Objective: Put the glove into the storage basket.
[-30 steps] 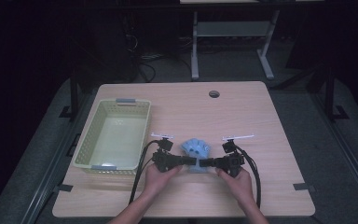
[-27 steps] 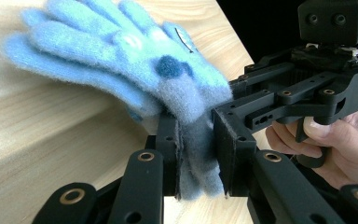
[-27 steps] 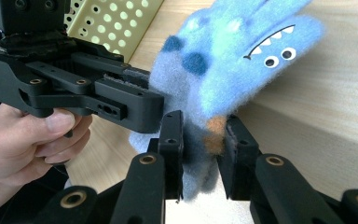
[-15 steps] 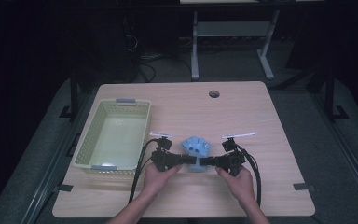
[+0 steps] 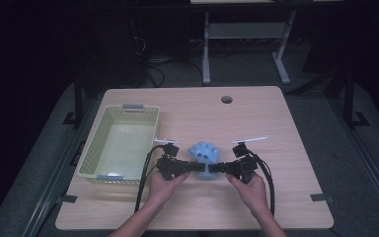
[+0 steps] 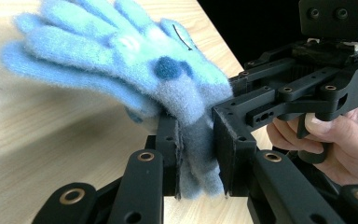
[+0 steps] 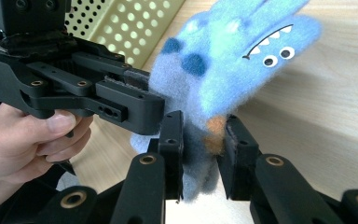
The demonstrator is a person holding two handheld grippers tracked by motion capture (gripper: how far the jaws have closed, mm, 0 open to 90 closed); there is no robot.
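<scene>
Fuzzy blue monster glove hangs just above the counter, beside the yellow basket. Left gripper and right gripper each have their fingers clamped on its cuff. It looks soft, light and floppy; the cuff edge seems the best hold.

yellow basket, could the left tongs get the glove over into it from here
Probably yes: the left tongs grip the blue glove right beside the yellow basket, with bare table between, though the right tongs also clamp it.
</scene>
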